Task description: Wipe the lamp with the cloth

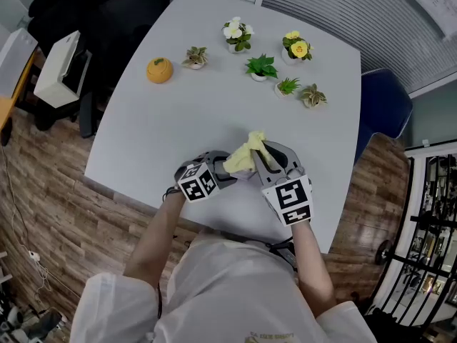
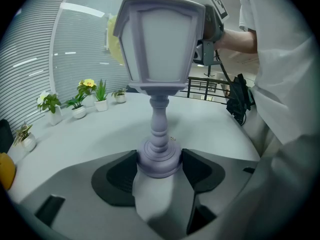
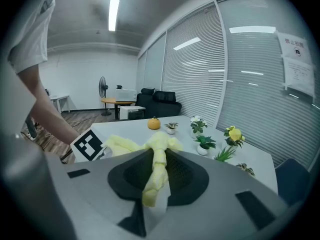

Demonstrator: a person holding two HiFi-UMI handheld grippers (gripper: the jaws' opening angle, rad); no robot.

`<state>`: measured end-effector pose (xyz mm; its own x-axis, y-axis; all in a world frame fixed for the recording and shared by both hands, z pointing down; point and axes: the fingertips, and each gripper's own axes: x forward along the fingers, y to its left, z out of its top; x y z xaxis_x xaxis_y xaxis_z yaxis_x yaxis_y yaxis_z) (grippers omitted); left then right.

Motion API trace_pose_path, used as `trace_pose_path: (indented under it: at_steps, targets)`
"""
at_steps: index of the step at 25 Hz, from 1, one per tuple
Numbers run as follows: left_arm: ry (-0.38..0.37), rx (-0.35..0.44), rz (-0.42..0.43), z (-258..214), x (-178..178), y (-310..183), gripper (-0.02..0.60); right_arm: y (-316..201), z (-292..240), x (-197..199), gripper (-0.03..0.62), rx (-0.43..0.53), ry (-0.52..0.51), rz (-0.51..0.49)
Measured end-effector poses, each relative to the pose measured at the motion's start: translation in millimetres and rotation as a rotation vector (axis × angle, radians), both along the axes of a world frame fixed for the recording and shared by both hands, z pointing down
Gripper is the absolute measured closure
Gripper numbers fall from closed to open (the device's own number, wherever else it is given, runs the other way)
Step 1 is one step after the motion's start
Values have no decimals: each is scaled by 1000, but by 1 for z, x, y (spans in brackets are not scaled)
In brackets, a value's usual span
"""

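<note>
at the near edge of a pale tabletop (image 1: 178, 120), the left gripper (image 2: 159, 166) is clamped round the base of a small lantern-style lamp (image 2: 160, 44). the right gripper (image 3: 156, 181) pinches a soft yellow cloth (image 3: 159, 151) against the lamp's top. the lamp looks light, rigid and top-heavy, so the base seems the safest hold.

The cloth (image 1: 244, 156) lies atop the lamp (image 2: 159, 59) near the front edge of the table (image 1: 178, 123), potted plants (image 1: 260, 67) behind.
</note>
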<state>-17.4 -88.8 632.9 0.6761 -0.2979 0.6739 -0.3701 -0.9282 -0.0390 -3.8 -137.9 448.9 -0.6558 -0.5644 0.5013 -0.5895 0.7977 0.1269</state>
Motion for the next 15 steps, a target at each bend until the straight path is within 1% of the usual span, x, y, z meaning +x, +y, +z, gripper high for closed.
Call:
trace_pose_path:
  at_steps: [3,7,15]
  targets:
    - [0,2,0,0,0,0,293,1,4,10,520,-12,-11,29]
    - [-1,2,1,-1,0,0,293,3,10,20,520,-16,2,54]
    - [-3,3,1,0,0,-1,293,7,14,25,522,-23,-6,80]
